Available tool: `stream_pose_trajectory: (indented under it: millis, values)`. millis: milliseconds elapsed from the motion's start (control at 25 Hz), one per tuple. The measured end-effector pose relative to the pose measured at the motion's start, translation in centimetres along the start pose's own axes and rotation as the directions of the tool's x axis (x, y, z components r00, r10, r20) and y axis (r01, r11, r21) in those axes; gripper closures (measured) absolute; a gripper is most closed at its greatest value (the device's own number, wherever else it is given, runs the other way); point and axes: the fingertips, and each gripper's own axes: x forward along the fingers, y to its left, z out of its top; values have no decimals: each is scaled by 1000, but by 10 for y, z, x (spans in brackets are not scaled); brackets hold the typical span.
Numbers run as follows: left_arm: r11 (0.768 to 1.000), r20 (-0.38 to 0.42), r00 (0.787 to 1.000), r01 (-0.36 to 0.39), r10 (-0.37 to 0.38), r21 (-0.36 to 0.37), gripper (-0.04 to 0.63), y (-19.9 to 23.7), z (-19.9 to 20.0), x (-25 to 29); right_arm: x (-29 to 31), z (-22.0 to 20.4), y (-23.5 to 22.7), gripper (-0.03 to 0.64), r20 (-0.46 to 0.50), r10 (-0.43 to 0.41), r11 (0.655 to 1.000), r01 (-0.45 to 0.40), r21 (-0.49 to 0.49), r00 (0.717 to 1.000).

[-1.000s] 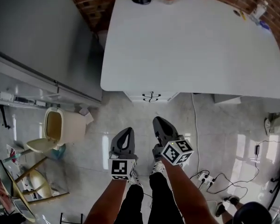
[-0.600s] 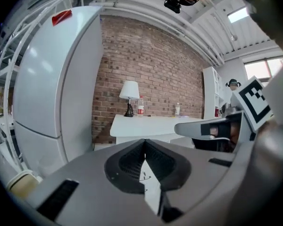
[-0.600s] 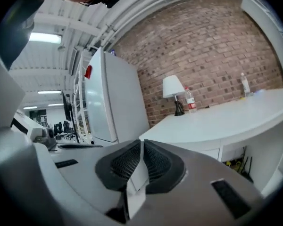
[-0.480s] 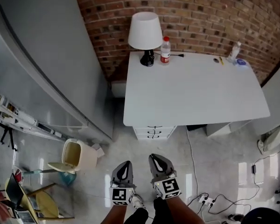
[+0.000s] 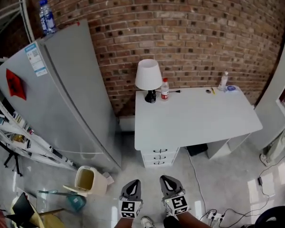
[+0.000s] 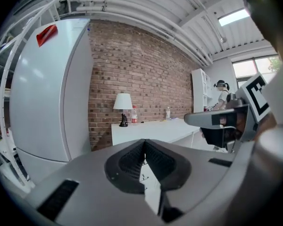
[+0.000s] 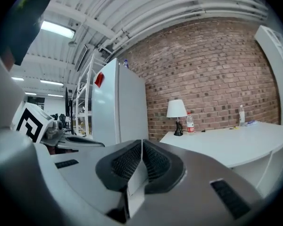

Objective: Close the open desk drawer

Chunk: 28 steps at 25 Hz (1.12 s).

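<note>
Viewpoint backed off: tabletop (image 5: pixel 194 118) now distant; lamp (image 5: pixel 148 75), fridge (image 5: pixel 61 99) fully in view; left claw (image 5: pixel 132 184), right claw (image 5: pixel 166 180) lower in frame.

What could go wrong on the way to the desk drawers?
Left gripper and right gripper are shut, far from the drawer stack; no drawer visibly sticks out, so the wrong one might get pushed. The power strip lies on the floor beside the approach: trip risk.

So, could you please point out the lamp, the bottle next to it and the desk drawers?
lamp (image 5: pixel 148 74): head view, middle of the white shade.
bottle (image 5: pixel 165 91): head view, on its body.
desk drawers (image 5: pixel 153 157): head view, middle drawer's front.
</note>
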Motion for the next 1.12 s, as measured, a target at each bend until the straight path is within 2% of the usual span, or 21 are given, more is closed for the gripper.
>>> stream_pose_trajectory:
  millis: [240,480,760,1120]
  values:
    - [999,46,998,37,-39,37,588,-13,26,-19,-12,28,16,583,42,-74,996,75,-43,996]
    - [999,81,996,32,-35,35,588,-17,45,-42,-26,50,33,583,64,-64,994,69,-85,996]
    - [999,107,993,38,-42,39,588,-25,54,-55,-43,55,43,583,74,-70,992,77,-100,995]
    - [997,158,986,36,-46,62,588,-33,70,-55,-56,62,37,583,86,-82,990,90,-104,993]
